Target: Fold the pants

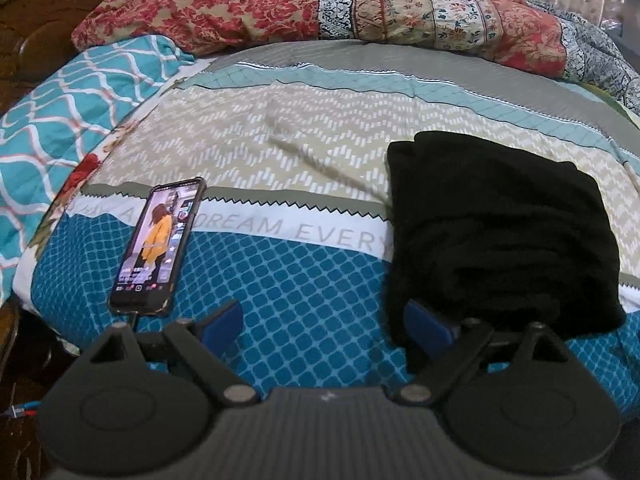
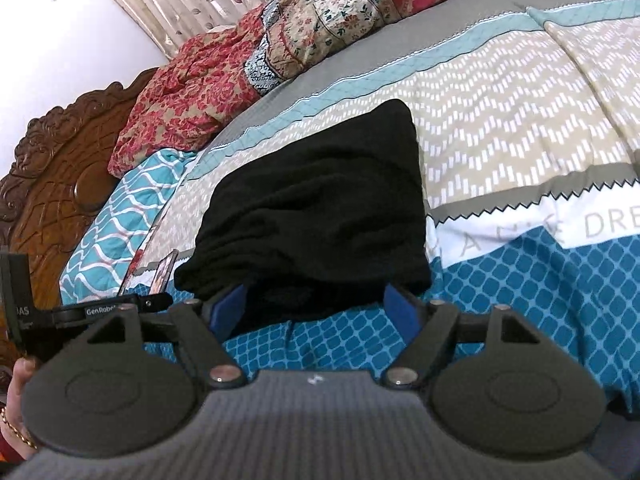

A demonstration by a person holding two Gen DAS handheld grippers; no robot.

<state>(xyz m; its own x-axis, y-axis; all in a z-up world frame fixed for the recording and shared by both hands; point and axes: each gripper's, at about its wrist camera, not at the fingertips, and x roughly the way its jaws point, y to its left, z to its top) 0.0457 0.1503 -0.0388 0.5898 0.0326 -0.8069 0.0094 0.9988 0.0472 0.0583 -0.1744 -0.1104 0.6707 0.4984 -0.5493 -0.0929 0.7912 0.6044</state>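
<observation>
Left tool (image 1: 323, 322) and right tool (image 2: 316, 309) — black linkage arms, blue pads, silver pivot screws, ribbed grey body; gold bangle on wrist (image 2: 16, 428).

Phone (image 1: 158, 246) on patterned bedspread (image 1: 280, 144)

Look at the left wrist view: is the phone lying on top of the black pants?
No: the phone lies on the patterned bedspread, well apart from the folded black pants to its right.
</observation>
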